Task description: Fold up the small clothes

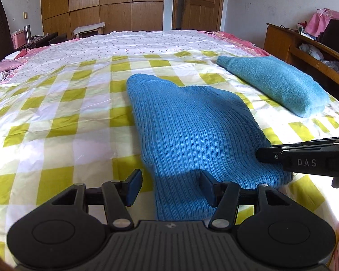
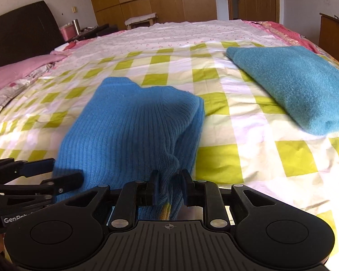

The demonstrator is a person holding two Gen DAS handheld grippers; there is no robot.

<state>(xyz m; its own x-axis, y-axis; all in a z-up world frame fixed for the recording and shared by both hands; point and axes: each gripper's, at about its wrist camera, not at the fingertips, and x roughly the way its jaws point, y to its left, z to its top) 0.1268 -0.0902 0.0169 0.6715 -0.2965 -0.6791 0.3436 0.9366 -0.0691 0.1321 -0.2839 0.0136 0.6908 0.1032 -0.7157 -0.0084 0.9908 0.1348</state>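
A blue ribbed knit garment (image 1: pixel 192 126) lies partly folded on the checked bed sheet (image 1: pixel 56 113); it also shows in the right wrist view (image 2: pixel 128 131). My left gripper (image 1: pixel 169 185) is open, its jaws astride the garment's near left edge. My right gripper (image 2: pixel 169 187) is shut on the garment's near right edge, bunching the knit between the fingers; it shows from the side in the left wrist view (image 1: pixel 266 154). The left gripper appears at the left in the right wrist view (image 2: pixel 56 174).
A folded teal fleece garment (image 1: pixel 275 83) lies to the right on the bed (image 2: pixel 300 83). A wooden desk (image 1: pixel 305 45) stands at the right, wardrobes (image 1: pixel 101 2) and a door beyond the bed, pink bedding (image 2: pixel 18 72) at left.
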